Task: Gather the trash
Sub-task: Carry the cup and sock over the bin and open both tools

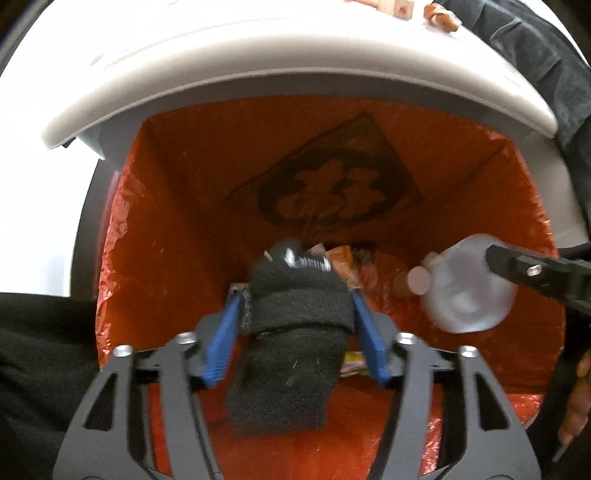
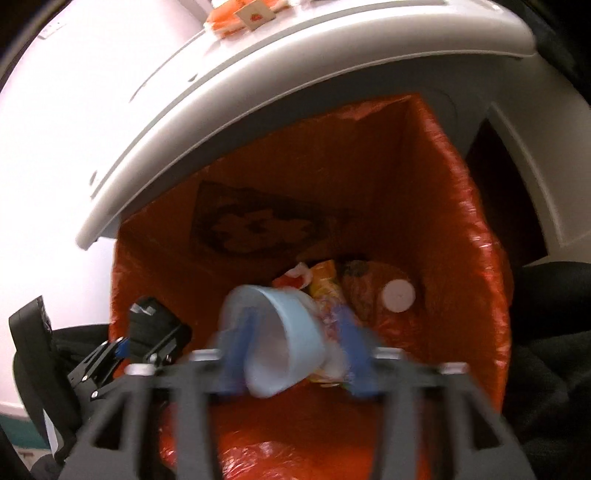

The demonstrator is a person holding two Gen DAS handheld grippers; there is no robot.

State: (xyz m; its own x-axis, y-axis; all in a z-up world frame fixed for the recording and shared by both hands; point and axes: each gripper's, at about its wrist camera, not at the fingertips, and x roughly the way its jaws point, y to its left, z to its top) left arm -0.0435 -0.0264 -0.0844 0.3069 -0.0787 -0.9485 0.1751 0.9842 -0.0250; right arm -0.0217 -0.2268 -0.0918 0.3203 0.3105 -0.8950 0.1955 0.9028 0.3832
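Note:
A white bin lined with an orange bag stands open below both grippers; it also shows in the right wrist view. My left gripper is shut on a rolled black sock and holds it over the bag's mouth. My right gripper holds a pale blue paper cup tilted over the bag, one blue finger inside its rim. The cup and right gripper also show at the right of the left wrist view. The left gripper with the sock shows at the left of the right wrist view.
Wrappers and a white round lid lie at the bottom of the bag. The bin's raised white lid arches over the far side. Small orange items sit on top of it. Dark clothing flanks the bin.

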